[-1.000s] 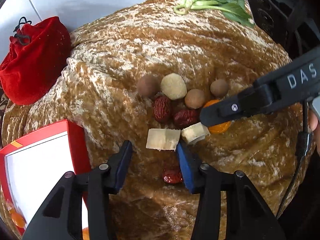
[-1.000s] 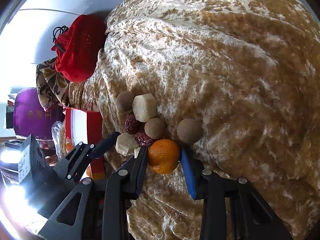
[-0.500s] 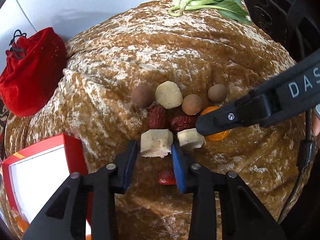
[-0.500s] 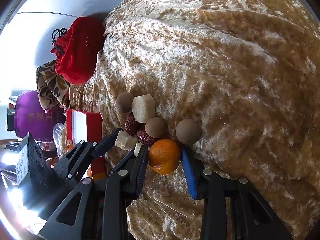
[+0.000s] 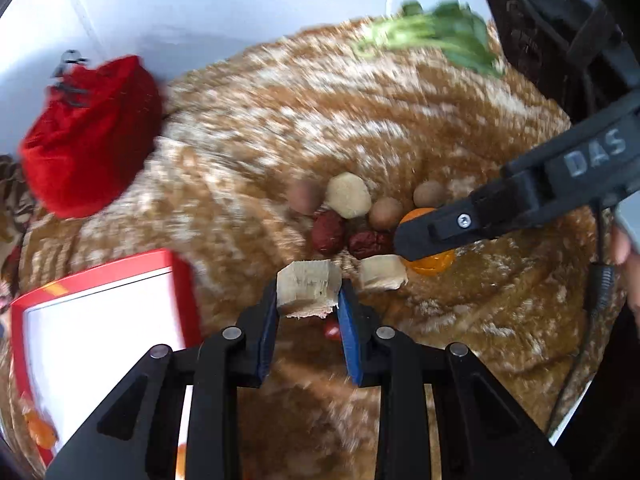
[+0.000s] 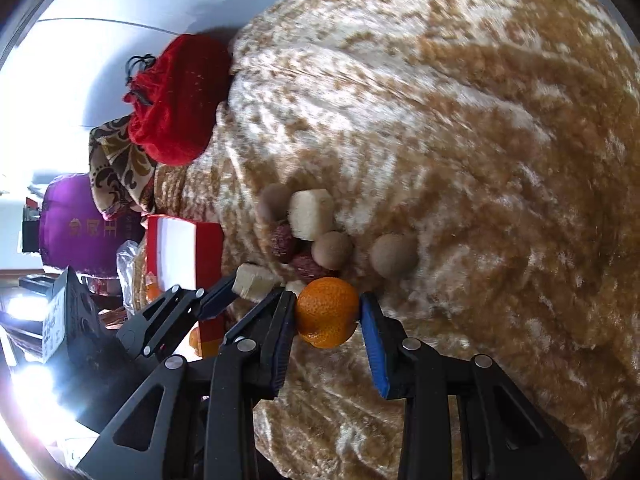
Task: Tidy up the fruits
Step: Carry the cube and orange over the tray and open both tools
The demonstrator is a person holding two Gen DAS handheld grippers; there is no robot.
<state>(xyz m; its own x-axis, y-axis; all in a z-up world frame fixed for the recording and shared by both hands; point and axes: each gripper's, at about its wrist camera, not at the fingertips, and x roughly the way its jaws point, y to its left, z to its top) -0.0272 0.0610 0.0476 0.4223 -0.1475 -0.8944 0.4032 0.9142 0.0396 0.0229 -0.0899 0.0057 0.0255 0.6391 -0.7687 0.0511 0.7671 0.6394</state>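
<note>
Barely begun: left gripper closing, pinching a pale cube; right gripper narrowing around the mandarin; the far fruits lie unsorted.

A crushed golden-brown velvet cloth covers the whole surface, wrinkled in ridges, its nap catching light in pale patches. Behind its far edge stands a plain white wall with a thin vertical seam. At the cloth's left edge sit a red drawstring pouch, a brown patterned cloth under it, and a red-and-white box. Further left is a purple bag with gold characters. Strong glare burns out the lower left of the right wrist view.
</note>
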